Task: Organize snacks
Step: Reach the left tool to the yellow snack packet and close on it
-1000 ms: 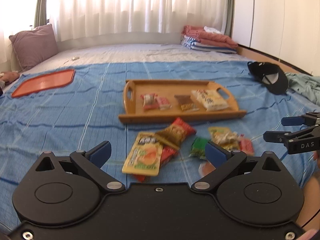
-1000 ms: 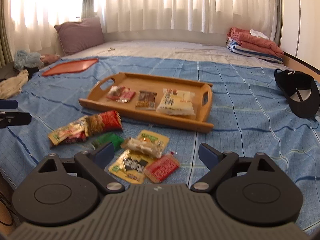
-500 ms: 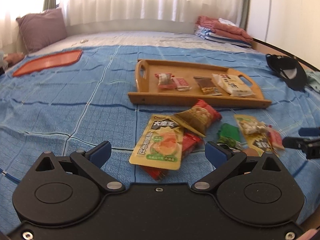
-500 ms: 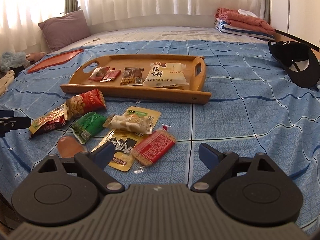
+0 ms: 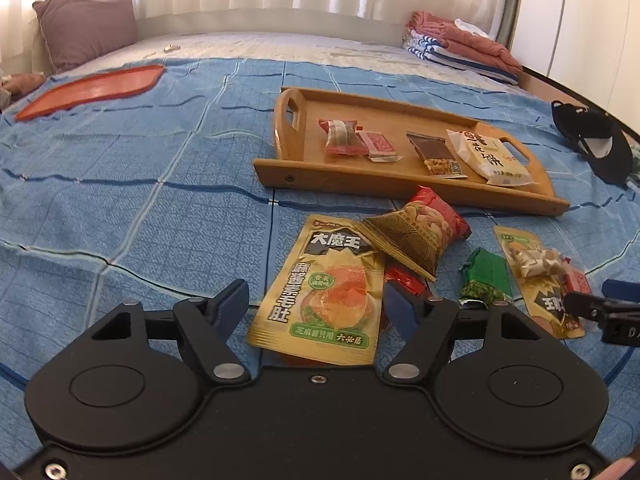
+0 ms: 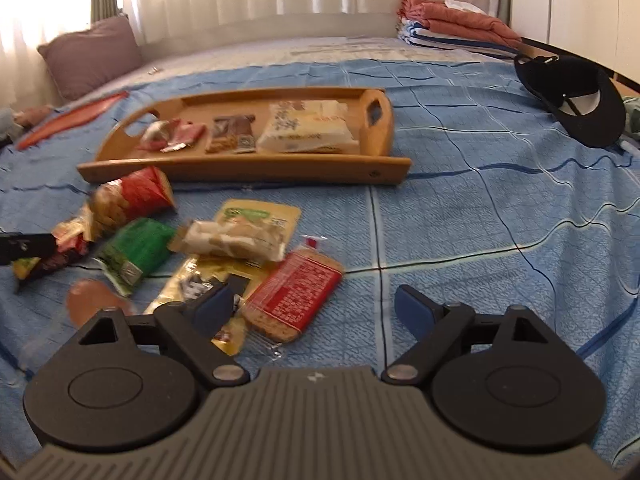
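Blue checked bed cover [image 5: 120, 200] holds it all. Your wooden tray [image 5: 376, 182] already has 4 snacks in a row, so the loose pile in front prob goes there next. Your left gripper [image 5: 316, 304] is spread wide w/ nothing in it, low over the yellow pouch [image 5: 320, 292], which reads "大魔王". Your right gripper [image 6: 312, 304] is wide apart too, empty, by the red cracker pack [image 6: 296, 292]. White tray bag [image 5: 486, 156] says "花饼".
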A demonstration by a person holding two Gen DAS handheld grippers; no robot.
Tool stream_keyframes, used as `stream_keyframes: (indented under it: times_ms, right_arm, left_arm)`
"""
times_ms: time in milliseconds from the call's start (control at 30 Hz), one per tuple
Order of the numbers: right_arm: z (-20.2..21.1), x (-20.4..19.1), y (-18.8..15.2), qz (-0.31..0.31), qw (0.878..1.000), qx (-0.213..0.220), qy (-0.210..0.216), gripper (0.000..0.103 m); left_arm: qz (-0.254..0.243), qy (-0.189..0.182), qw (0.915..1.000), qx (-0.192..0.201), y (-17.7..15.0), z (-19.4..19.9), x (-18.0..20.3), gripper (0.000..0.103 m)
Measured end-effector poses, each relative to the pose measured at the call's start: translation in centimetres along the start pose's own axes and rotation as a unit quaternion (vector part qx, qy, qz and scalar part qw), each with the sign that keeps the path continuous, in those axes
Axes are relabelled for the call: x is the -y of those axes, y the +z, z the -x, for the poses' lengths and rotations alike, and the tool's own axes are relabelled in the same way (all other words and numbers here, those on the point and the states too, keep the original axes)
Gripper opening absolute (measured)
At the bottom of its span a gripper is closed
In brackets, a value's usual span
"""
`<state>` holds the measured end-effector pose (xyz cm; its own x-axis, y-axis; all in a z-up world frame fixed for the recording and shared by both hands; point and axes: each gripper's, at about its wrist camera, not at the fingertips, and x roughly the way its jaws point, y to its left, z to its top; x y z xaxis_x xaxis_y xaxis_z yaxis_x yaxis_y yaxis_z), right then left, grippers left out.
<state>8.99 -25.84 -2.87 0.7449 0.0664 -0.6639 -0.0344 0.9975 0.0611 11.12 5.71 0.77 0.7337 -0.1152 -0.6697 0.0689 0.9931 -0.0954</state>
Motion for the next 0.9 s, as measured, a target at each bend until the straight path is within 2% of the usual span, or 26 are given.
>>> stream_keyframes:
  times_ms: [333,467,667,800,900]
  right_arm:
    - [-0.3,0.2,-0.5,-0.010,1.000,0.015,0.002,0.092]
    - [-0.4,0.1,-0.6,-0.006,1.000,0.015,-0.001,0.092]
    - [-0.3,0.1,-0.6,-0.007,1.000,0.016,0.000,0.091]
    - [0.1,-0.1,-0.5,-0.004,1.000,0.015,0.006,0.084]
    - [0.5,-0.3,-0.5,0.001,1.000,0.015,0.010,0.073]
  left_arm:
    - [-0.004,-0.009,0.9999,0.003,-0.4,-0.3,0.5,0.071]
    - [-0.008,-0.027,0.9996,0.002,-0.5,-0.3,0.8,0.062]
    - [-0.008,-0.021,0.9997,0.006,-0.9,0.2,1.3,0.061]
    - [-0.015,-0.014,0.9997,0.011,-1.1,0.7,1.6,0.061]
    - [-0.019,-0.013,0.9996,0.014,-1.2,1.3,1.8,0.061]
